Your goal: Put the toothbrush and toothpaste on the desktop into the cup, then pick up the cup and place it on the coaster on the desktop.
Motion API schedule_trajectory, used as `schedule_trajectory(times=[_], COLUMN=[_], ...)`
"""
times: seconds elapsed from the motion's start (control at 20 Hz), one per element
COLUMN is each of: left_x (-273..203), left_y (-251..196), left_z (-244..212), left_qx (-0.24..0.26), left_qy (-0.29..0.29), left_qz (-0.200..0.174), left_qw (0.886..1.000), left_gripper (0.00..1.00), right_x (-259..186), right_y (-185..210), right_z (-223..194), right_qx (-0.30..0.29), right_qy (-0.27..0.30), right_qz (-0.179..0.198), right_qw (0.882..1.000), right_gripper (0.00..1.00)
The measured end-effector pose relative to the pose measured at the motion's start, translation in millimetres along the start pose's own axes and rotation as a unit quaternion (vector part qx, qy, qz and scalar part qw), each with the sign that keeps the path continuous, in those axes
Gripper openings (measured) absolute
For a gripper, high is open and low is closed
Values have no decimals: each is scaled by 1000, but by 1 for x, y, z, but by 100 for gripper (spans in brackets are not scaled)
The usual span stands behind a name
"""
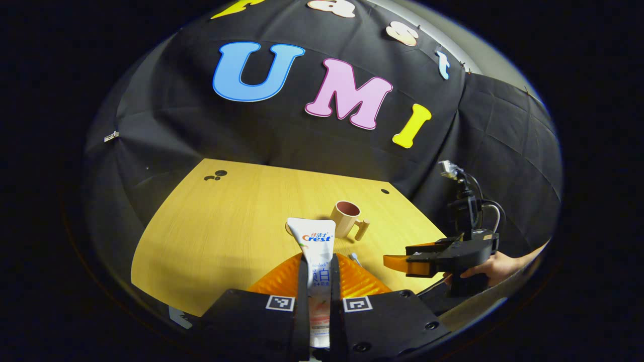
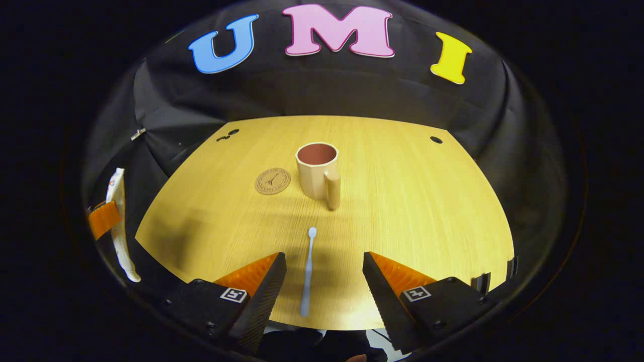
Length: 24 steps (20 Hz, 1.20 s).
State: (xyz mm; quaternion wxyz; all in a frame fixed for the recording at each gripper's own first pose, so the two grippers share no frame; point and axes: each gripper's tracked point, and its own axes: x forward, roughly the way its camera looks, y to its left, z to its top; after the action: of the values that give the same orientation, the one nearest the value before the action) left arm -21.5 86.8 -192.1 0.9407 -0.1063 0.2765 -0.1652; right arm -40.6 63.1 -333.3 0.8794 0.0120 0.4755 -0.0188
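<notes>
Left hand-held gripper (image 1: 318, 281), bottom centre, pinching toothpaste (image 1: 316, 251) upright above counter (image 1: 216, 236). Right hand-held gripper (image 2: 324, 274) spread wide (toothbrush (image 2: 307, 271) flat on counter between fingers). Farther, mid-frame: cup (image 2: 316, 171) upright, coaster (image 2: 272, 181) just left.

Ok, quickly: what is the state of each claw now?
Left claw: closed on the toothpaste, lifted.
Right claw: open, holding nothing, toothbrush between its fingers.
</notes>
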Motion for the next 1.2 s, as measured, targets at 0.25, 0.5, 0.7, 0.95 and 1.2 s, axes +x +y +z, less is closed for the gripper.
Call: schedule_trajectory(times=[0.25, 0.5, 0.7, 0.95, 1.2], left_x=[-14, -24, -27, -28, -24], left_y=[11, 23, 30, 35, 34], left_z=[-15, -25, -28, -32, -30], left_qx=[-2, -10, -19, -29, -31], left_qy=[5, 11, 11, 11, 11], left_qz=[11, 24, 38, 53, 61], left_qw=[1000, 1000, 999, 998, 998], left_gripper=[20, 20, 20, 21, 20], right_x=[40, 67, 78, 88, 91], right_y=[8, 18, 16, 16, 21], right_z=[-22, -39, -49, -54, -53], right_qx=[-6, -25, -34, -14, 0], right_qy=[62, 105, 129, 153, 150], right_qz=[-14, -17, -23, -19, -9], right_qw=[998, 994, 991, 988, 989], right_gripper=[90, 86, 82, 59, 43])
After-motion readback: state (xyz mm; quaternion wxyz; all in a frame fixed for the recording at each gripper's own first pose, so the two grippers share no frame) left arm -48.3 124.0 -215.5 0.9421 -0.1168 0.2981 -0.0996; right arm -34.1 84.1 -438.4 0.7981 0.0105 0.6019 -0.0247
